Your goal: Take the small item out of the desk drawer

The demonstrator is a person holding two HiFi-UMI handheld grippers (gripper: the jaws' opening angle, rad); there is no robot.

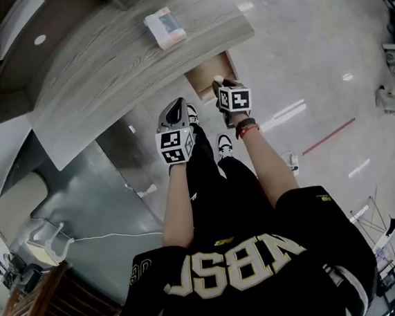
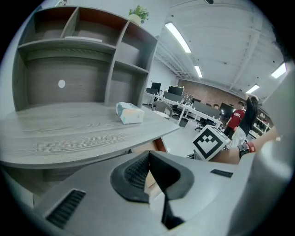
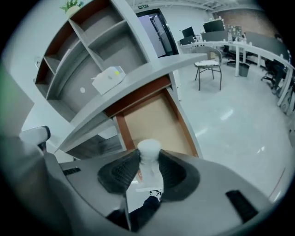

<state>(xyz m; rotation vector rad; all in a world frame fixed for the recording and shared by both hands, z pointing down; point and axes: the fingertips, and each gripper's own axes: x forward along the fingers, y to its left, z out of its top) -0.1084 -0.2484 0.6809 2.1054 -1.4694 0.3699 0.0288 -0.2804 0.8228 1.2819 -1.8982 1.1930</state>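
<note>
My right gripper (image 3: 148, 162) is shut on a small white item (image 3: 149, 156) with a rounded cap, which stands up between the dark ribbed pads. Behind it the desk drawer (image 3: 156, 120) is pulled out, and its pale wooden bottom is bare. In the head view the right gripper (image 1: 220, 83) hovers over the near end of that drawer (image 1: 206, 76), under the edge of the grey desk (image 1: 126, 63). My left gripper (image 1: 178, 108) hangs to the left of it, in front of the desk. Its pads (image 2: 138, 171) meet at the tips with nothing between them.
A tissue box (image 1: 165, 28) lies on the desktop near its right edge. Grey open shelves (image 2: 87, 55) rise at the back of the desk. A white chair (image 3: 207, 67) and rows of office desks stand across the glossy floor. A person in a red shirt (image 2: 237, 117) stands far off.
</note>
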